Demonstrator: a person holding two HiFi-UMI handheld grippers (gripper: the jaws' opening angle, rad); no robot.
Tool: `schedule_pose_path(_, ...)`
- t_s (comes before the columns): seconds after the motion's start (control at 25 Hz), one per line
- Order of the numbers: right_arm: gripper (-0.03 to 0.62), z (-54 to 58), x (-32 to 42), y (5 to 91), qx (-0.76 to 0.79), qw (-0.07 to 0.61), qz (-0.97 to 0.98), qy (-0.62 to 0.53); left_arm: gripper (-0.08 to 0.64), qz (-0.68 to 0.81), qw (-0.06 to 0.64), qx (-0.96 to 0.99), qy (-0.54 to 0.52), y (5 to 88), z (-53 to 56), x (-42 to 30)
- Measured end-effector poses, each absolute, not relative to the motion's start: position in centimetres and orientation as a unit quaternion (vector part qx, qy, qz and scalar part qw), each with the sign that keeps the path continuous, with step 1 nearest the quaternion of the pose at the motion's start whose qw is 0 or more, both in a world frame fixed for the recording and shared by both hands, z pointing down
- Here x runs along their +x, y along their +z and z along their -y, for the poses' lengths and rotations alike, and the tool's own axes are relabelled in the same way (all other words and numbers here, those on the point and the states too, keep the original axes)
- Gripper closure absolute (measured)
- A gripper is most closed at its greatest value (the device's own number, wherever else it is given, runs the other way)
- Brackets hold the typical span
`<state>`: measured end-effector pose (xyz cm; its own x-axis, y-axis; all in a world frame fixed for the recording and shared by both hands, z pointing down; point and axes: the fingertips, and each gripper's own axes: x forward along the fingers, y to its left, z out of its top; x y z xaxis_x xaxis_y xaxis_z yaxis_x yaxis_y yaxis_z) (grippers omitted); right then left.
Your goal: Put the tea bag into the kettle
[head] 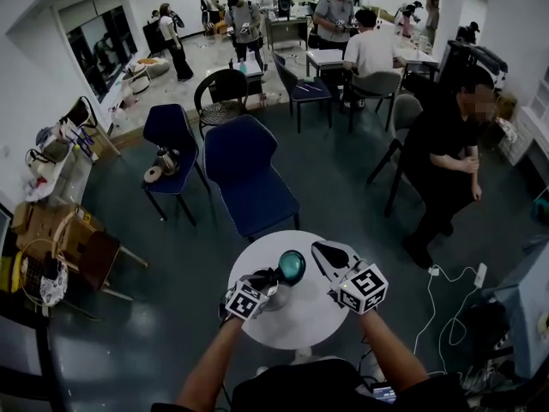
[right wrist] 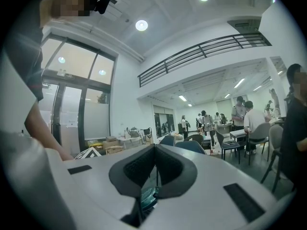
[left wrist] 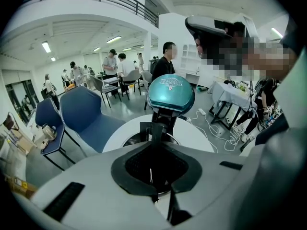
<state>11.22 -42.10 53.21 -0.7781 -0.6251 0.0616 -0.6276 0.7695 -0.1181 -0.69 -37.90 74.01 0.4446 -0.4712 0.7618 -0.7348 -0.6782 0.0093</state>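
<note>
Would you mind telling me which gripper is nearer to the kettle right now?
Left. The left gripper is closed on the kettle at its handle side; the right gripper hangs shut close by on its right.

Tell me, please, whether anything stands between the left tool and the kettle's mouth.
Nothing visible does. The lid stands tipped up at the kettle's far edge; its mouth shows open just past the left tool. A dark strip sits between the tool's tips; whether it is the tea bag is unclear.

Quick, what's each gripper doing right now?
Left gripper: fingers closed on the kettle's black handle.
Right gripper: fingers closed, nothing seen between them.
</note>
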Motion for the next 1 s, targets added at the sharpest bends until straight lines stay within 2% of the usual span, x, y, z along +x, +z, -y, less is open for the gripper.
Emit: schedule_pose_path(1.0,0.577,41.4,9.0,53.0,0.311,0.014,0.948,0.061,0.528,0.38,0.145,0.842,0.353,70.0,37.6,-1.7)
